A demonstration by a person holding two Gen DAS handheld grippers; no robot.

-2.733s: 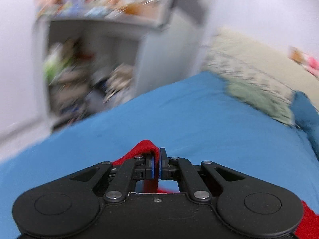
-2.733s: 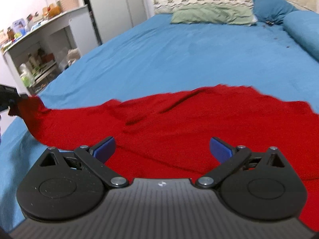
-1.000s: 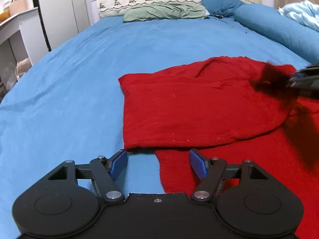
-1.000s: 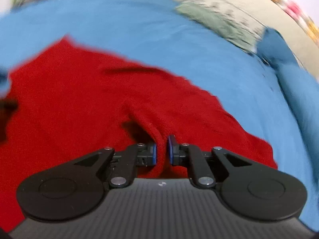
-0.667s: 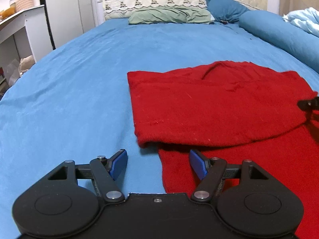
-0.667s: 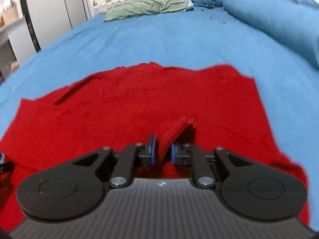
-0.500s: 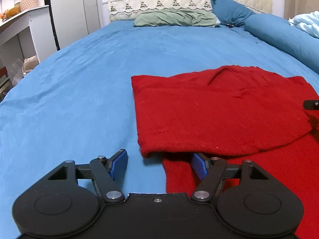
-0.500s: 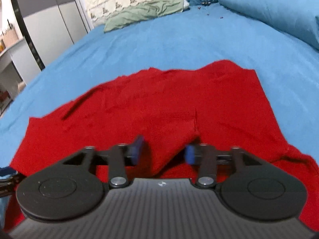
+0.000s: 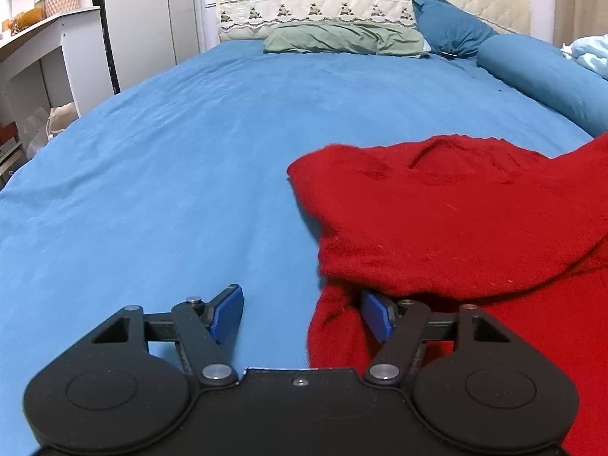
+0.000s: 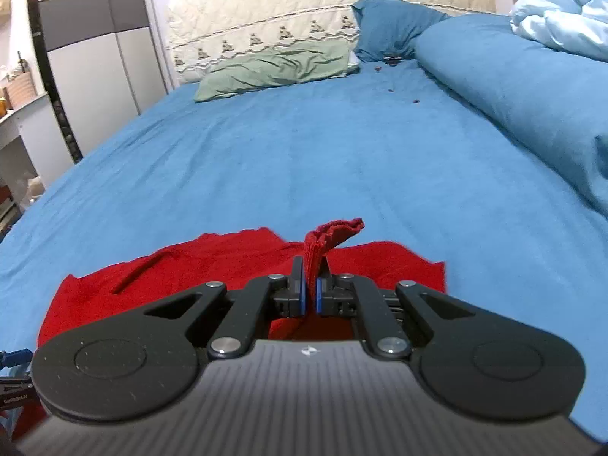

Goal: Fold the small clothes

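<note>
Left wrist view: the left gripper (image 9: 302, 313) rested low on the blue bedsheet (image 9: 159, 174), its jaws spread wide astride the near corner of the red garment (image 9: 448, 220), which lay partly folded on the bed. Right wrist view: the right gripper (image 10: 309, 290) was clamped on a raised edge of the garment (image 10: 330, 233). The knit looked soft, light and limp, likely to sag between grips; hems and corners seemed the soundest holds.
</note>
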